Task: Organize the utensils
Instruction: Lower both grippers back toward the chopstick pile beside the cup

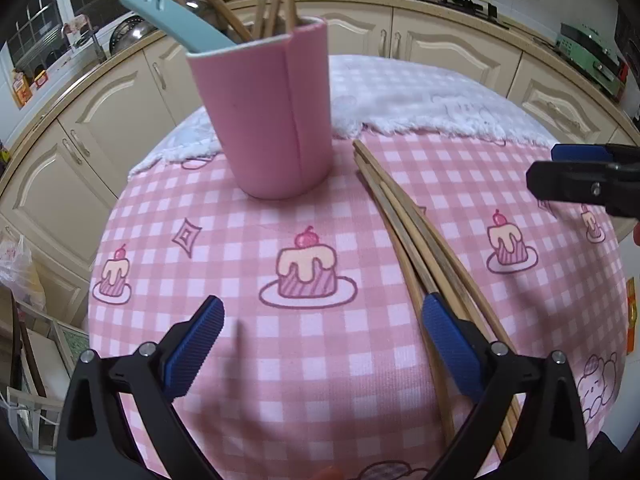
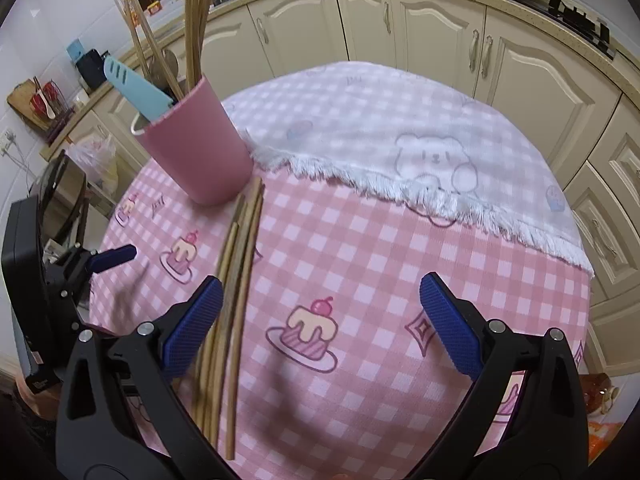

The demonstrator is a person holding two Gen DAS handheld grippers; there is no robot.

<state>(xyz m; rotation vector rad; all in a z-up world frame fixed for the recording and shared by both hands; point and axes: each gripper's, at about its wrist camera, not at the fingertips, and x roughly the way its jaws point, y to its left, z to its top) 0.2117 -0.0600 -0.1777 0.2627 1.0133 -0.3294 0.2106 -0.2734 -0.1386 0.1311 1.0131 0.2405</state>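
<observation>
Several loose chopsticks [image 1: 416, 236] are lying in a bundle on the checked tablecloth [image 1: 312, 360], their far tips almost reaching the base of the pink cup [image 1: 276, 120]. For the left gripper [image 1: 324, 344], they are running just inside and under its right jaw; for the right gripper [image 2: 320, 320], they are passing just beside its left jaw. Neither gripper is touching them as far as the views show.

Both pairs of jaws are standing wide apart and holding nothing, hovering over the cloth with the cake pattern showing between them.

Ahead of both sets of jaws, the cup is already carrying some of the work: more chopsticks [image 2: 196, 20] are standing upright in it, and a light blue knife cover [image 2: 138, 88] is leaning out over its rim. So the task is looking partly done, with the bundle on the cloth being what is left to lift and drop in.

Beyond the cup and the jaws, a white fringed towel [image 2: 400, 144] is covering the far part of the table. Cream kitchen cabinets [image 2: 432, 40] are curving around behind it.
</observation>
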